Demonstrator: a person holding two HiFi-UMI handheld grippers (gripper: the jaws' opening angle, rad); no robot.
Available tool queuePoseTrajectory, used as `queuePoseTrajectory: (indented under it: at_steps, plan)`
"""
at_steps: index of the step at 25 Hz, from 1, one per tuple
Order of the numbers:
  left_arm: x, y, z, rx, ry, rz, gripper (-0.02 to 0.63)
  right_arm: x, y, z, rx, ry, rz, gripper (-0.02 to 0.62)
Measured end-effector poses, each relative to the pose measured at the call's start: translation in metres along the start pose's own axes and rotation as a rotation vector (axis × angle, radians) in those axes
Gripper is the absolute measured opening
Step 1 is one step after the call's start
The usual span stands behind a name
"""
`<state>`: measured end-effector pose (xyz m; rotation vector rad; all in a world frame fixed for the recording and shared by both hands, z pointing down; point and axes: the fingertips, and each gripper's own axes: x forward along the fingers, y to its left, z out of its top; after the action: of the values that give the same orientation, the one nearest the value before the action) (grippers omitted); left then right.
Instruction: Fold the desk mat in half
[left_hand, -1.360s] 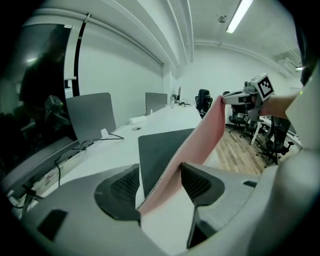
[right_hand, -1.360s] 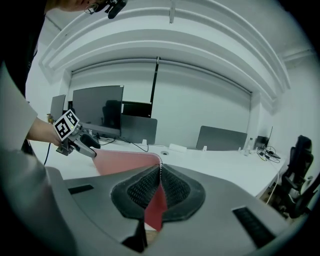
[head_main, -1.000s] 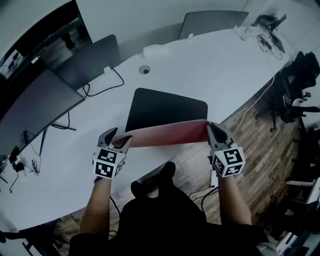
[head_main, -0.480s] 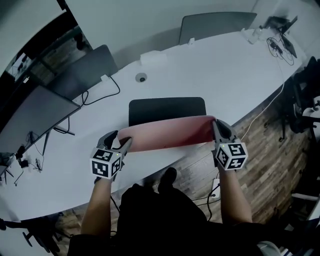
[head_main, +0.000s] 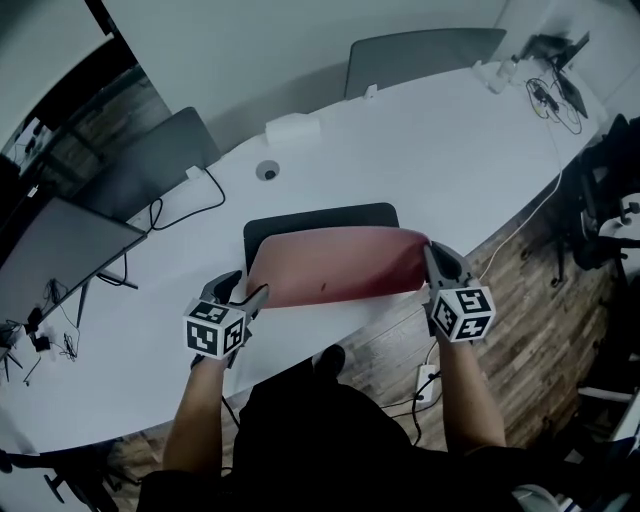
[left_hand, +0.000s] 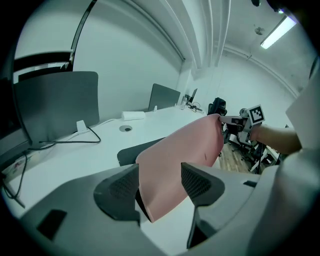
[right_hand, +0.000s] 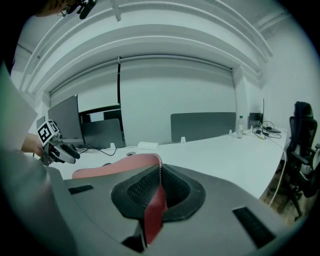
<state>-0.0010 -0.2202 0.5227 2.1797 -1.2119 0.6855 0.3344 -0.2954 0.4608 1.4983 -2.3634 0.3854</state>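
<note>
Mid-fold at the white table (head_main: 440, 140): you hold the near edge of the desk mat (head_main: 335, 262) raised, its red underside turned up and arched over the black half that lies flat on the tabletop. Your right gripper (head_main: 432, 252) is clamped tight on the mat's right corner. Your left gripper (head_main: 244, 290) stands with its jaws wide apart, the left corner between them and leaning on one jaw only, the other clear of it. The fold looks roughly halfway over. The next move likely calls for carrying both corners level to the far edge and laying them in line with it, and a firmer left grip would guard against a slip.
</note>
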Motion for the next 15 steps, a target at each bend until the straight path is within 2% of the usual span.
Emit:
queuePoseTrajectory:
  at_steps: [9, 15]
  plan:
    - [0.046, 0.015, 0.004, -0.013, 0.037, -0.083, 0.247, 0.054, -0.001, 0.008, -0.051, 0.087, -0.001, 0.017]
    - [0.061, 0.031, -0.01, -0.042, 0.071, -0.097, 0.247, 0.088, -0.002, 0.011, -0.054, 0.117, -0.008, 0.017]
